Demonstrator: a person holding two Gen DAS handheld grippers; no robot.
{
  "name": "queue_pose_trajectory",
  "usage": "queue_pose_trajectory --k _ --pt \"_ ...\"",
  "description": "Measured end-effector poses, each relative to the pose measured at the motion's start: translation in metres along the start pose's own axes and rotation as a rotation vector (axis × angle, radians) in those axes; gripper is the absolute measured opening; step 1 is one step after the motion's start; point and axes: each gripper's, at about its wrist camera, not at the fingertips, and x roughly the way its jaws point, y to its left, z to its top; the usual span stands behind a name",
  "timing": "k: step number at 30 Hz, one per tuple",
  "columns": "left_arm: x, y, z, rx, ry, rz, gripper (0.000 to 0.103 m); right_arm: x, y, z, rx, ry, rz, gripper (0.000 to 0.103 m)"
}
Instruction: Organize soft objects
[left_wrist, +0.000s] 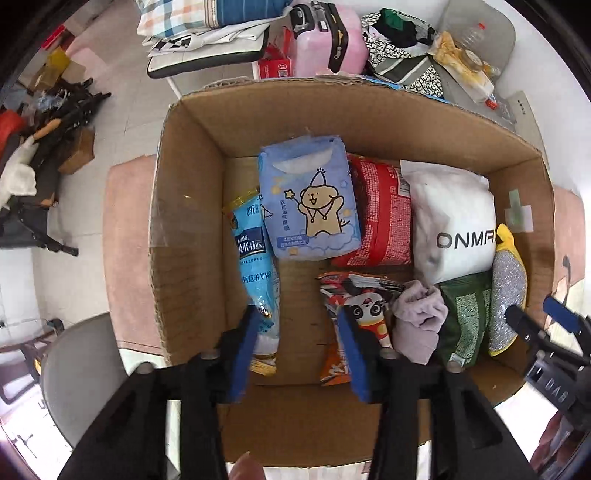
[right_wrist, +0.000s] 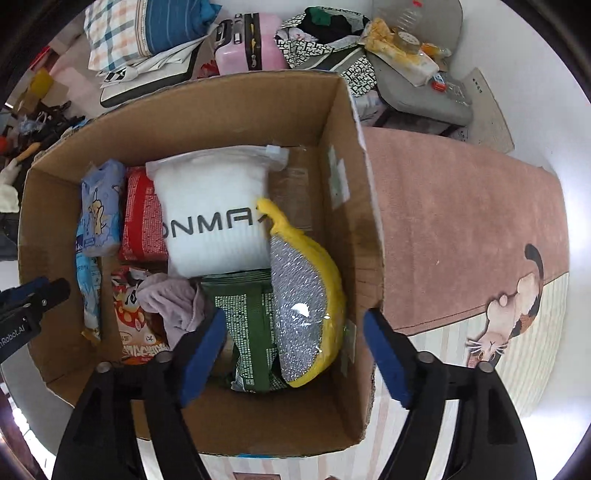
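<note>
An open cardboard box (left_wrist: 192, 155) (right_wrist: 351, 155) holds soft packs: a blue tissue pack with a bear (left_wrist: 308, 199), a red pack (left_wrist: 384, 214), a white ONMA pillow bag (left_wrist: 454, 221) (right_wrist: 214, 214), a light-blue milk powder bag (left_wrist: 255, 266), a panda snack bag (left_wrist: 351, 306), a lilac cloth (left_wrist: 421, 314) (right_wrist: 173, 299), a green pack (left_wrist: 465, 314) (right_wrist: 251, 325) and a yellow-silver mitt (left_wrist: 508, 284) (right_wrist: 306, 295). My left gripper (left_wrist: 299, 347) is open and empty above the box's near left. My right gripper (right_wrist: 295, 354) is open and empty over the mitt.
The box sits on a pink rug (right_wrist: 461, 221) with a cat picture (right_wrist: 513, 310). Behind it are a pink suitcase (left_wrist: 325, 37), folded bedding (left_wrist: 199, 22), a grey chair with bags and bottles (right_wrist: 417, 66). Clutter lies on the floor at left (left_wrist: 44, 147).
</note>
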Motion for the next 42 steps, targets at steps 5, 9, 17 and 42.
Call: queue_pose_trajectory --k 5,9,17,42 --pt "0.004 0.001 -0.002 -0.016 -0.008 -0.038 0.066 -0.002 0.004 -0.005 -0.018 -0.008 0.039 0.095" --pt "0.007 0.0 -0.007 -0.021 -0.018 -0.057 0.097 -0.005 0.006 -0.013 -0.032 -0.007 0.07 0.103" --pt "0.005 0.002 -0.025 -0.024 -0.035 -0.051 0.097 -0.007 0.011 -0.026 -0.031 -0.003 0.126 0.103" --pt "-0.165 -0.025 -0.16 -0.008 -0.442 0.026 0.097 -0.167 -0.011 -0.145 -0.07 -0.291 0.173 0.103"
